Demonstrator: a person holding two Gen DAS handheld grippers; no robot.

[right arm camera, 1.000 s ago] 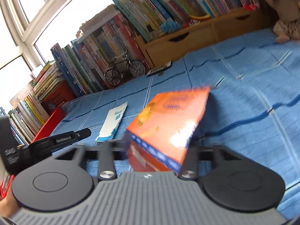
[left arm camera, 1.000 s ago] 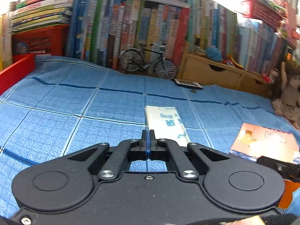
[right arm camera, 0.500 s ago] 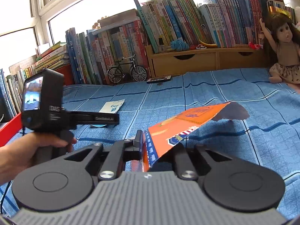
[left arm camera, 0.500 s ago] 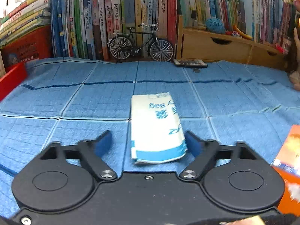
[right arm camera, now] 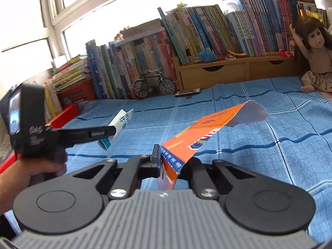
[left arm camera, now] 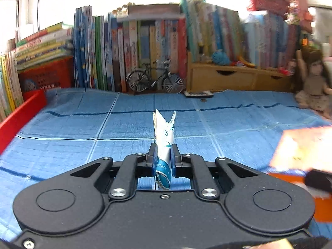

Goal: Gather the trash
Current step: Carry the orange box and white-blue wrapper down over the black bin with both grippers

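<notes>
A white and blue paper bag is pinched flat and stands upright between the pads of my left gripper, whose jaws are closing on it. It hangs above the blue cloth. From the right wrist view the same bag sticks out of the left gripper, held by a person's hand. My right gripper is shut on a flattened orange carton, which slants up to the right. The carton shows blurred at the right edge of the left wrist view.
A red tray borders the cloth on the left. Rows of books, a model bicycle and a wooden drawer unit line the back. A doll sits at the far right.
The left gripper opened around the white bag lying flat, then closed on it and lifted it off the cloth. The right gripper raised the orange carton and rolled more level.
</notes>
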